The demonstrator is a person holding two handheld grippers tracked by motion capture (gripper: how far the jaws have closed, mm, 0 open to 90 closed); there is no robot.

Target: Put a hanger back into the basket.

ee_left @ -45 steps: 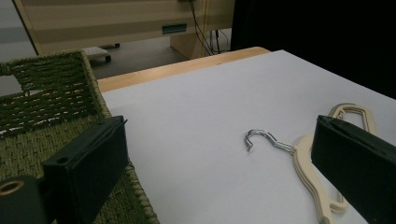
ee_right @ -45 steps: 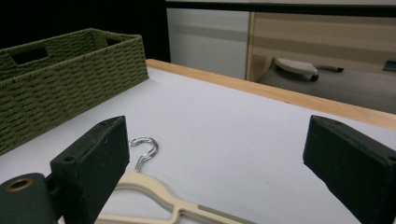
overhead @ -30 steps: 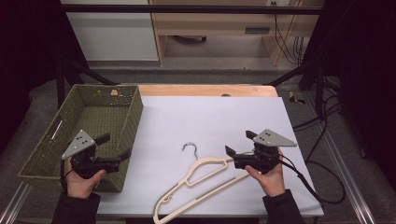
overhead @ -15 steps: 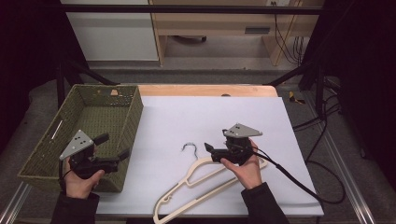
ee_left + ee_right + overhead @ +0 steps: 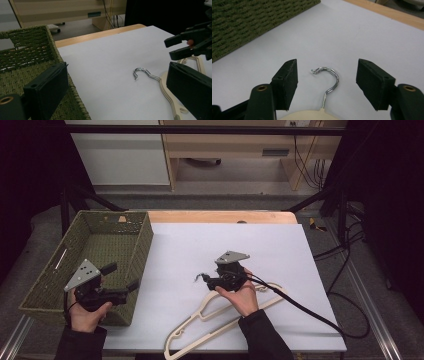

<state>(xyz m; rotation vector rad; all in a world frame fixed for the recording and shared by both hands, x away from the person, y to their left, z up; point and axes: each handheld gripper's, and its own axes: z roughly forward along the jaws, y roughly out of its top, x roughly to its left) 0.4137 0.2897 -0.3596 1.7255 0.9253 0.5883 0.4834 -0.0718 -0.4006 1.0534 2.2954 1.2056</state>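
A cream plastic hanger (image 5: 210, 317) with a metal hook (image 5: 199, 277) lies flat on the white table. My right gripper (image 5: 210, 281) hovers low over the hanger's neck and points left toward the basket. In the right gripper view the hook (image 5: 335, 76) lies between the jaws of the right gripper (image 5: 327, 72). The jaws have just been closing but stand open, with clear gaps on both sides of the hook. My left gripper (image 5: 122, 276) is held open over the front right corner of the green woven basket (image 5: 140, 250), with nothing in it. From the left gripper (image 5: 117, 92) I see the hook (image 5: 142, 72) and the right gripper (image 5: 169, 48) farther off.
The basket (image 5: 30, 50) stands at the table's left side, and its wall (image 5: 249, 20) lies beyond the hook. A wooden strip (image 5: 220, 216) runs along the table's far edge. A black cable (image 5: 310, 312) trails from the right gripper across the hanger to the right.
The right gripper has moved left along the hanger, from its right shoulder to over the hook, and its jaws have narrowed. The left gripper has stayed where it was.
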